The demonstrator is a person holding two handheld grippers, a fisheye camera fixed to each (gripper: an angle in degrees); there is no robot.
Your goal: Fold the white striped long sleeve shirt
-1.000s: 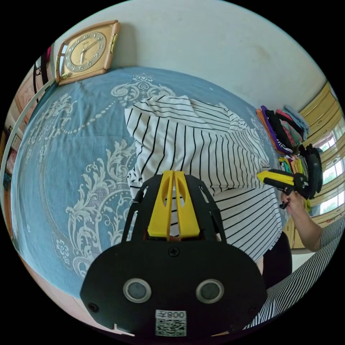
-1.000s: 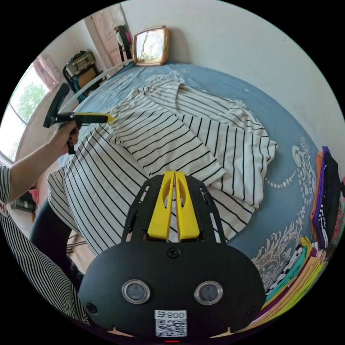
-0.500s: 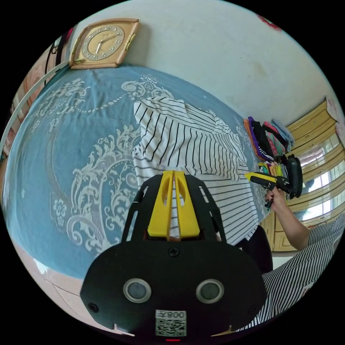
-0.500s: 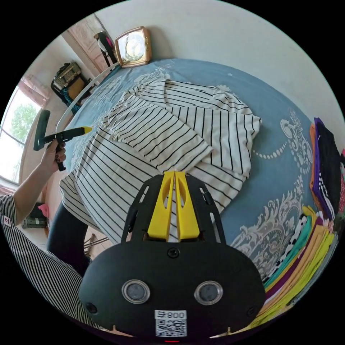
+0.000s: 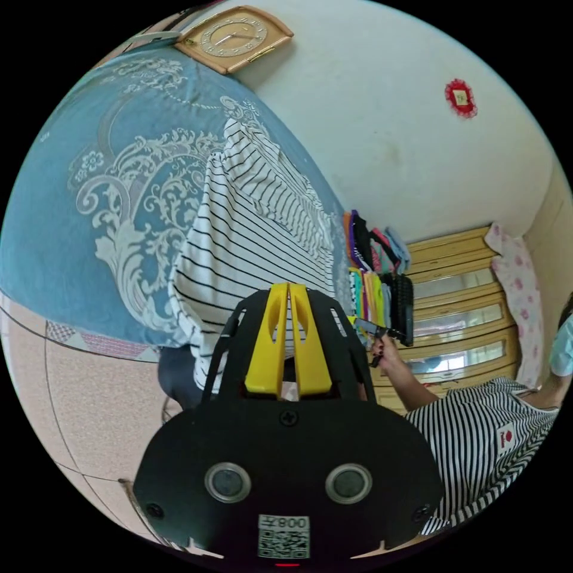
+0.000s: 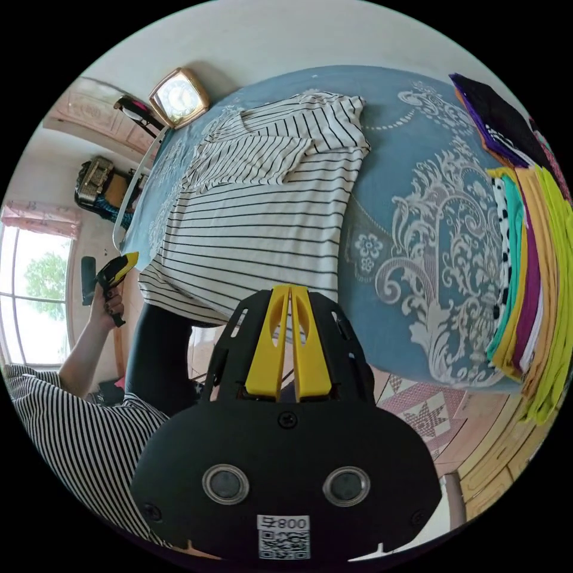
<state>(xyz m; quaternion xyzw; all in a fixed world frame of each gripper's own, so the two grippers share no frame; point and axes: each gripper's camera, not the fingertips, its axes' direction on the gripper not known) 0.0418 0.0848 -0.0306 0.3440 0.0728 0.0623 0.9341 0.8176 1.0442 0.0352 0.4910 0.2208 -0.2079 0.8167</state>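
Both tools off the cloth — shirt lies half-folded on the bed

The white striped shirt (image 6: pixel 262 209) lies near the bed (image 6: pixel 412 179) edge, sleeves folded in, its hem draped over that edge. The left tool (image 5: pixel 288 292) and the right tool (image 6: pixel 289 295) are both clenched on nothing, jaws pressed together, hovering past the edge. The risk, I'd say — that hanging hem could drag the shirt off the bed, or a one-layer pinch could undo the sleeves.
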